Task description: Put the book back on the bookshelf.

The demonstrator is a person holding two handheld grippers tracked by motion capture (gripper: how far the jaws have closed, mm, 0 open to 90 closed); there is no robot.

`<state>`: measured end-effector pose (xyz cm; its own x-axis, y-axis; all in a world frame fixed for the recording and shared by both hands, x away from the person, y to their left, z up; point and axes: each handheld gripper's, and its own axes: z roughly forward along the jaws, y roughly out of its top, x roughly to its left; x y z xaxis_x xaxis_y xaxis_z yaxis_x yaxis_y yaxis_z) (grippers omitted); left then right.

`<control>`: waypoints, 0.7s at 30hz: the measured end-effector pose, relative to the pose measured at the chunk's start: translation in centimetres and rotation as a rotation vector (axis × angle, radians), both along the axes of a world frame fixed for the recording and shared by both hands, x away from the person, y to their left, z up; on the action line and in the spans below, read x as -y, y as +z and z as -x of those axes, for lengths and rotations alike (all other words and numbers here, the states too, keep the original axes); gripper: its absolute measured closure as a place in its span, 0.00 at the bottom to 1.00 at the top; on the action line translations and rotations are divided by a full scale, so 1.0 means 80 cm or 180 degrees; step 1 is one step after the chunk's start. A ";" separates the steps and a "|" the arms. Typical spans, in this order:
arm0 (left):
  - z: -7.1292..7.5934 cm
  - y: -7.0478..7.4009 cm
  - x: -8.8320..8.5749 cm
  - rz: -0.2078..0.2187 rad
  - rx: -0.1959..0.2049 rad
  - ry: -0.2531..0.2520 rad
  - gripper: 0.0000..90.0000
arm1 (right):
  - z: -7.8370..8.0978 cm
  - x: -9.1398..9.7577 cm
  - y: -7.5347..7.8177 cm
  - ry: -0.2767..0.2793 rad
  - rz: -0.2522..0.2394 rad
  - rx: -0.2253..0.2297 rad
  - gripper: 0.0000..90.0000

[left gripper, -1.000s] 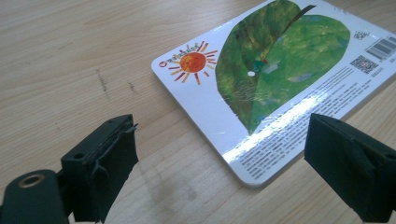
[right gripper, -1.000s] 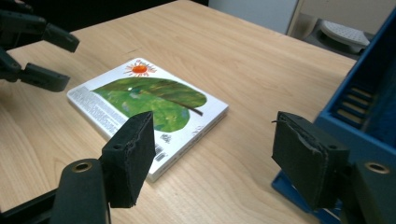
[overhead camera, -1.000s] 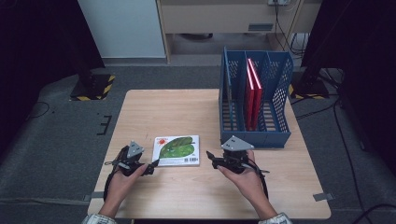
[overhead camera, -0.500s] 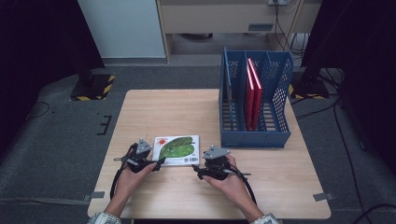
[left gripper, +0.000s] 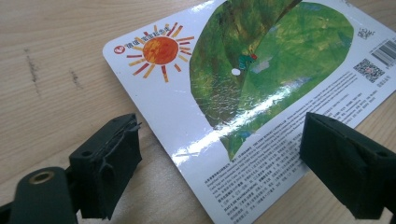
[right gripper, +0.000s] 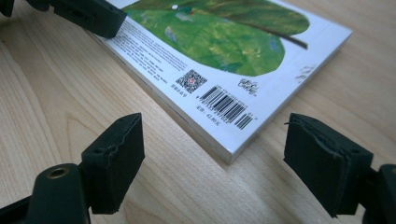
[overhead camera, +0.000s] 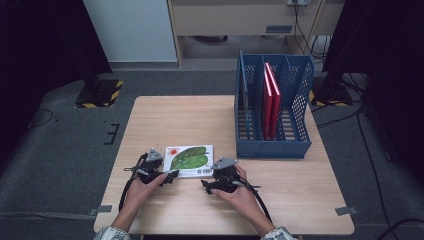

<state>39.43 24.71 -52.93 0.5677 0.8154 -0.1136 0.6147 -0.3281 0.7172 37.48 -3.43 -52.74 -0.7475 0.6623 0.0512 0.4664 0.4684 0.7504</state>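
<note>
A thin picture book (overhead camera: 190,160) with a white cover, a green leaf and an orange sun lies flat near the table's front edge. My left gripper (overhead camera: 171,176) is at its near left corner. In the left gripper view the left gripper (left gripper: 229,168) stands open low over the book (left gripper: 243,93), and its jaws have just been opening. My right gripper (overhead camera: 206,185) is at the near right corner. In the right gripper view the right gripper (right gripper: 222,158) is open, its jaws just widened, and the barcode corner of the book (right gripper: 224,60) lies just ahead between them, untouched.
A blue mesh file rack (overhead camera: 272,147) stands at the table's right back, with two red books (overhead camera: 270,100) upright in a middle slot. The wooden table (overhead camera: 175,115) is bare behind the picture book. A black jaw of the left gripper (right gripper: 88,16) is over the book's far edge.
Both hands have closed in on the book. The right gripper came left and down to its near right corner. The left gripper shifted slightly right.
</note>
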 end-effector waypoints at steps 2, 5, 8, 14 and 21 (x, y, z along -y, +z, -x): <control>0.000 -0.002 0.000 0.0079 -0.0051 -0.0005 0.14 | -0.002 -0.002 -0.004 -0.0010 0.0002 -0.0056 0.23; 0.000 -0.002 0.000 0.0082 -0.0044 -0.0014 0.14 | -0.004 -0.004 -0.009 0.0000 0.0026 -0.0093 0.23; 0.000 -0.003 -0.001 0.0102 -0.0022 -0.0027 0.14 | -0.003 -0.007 -0.010 0.0011 0.0024 -0.0094 0.23; 0.001 -0.003 -0.002 0.0118 -0.0014 -0.0050 0.16 | -0.002 -0.007 -0.009 0.0024 0.0040 -0.0097 0.24; 0.008 -0.001 0.004 0.0106 -0.0045 -0.0108 0.20 | 0.003 0.000 -0.007 0.0036 0.0131 -0.0087 0.26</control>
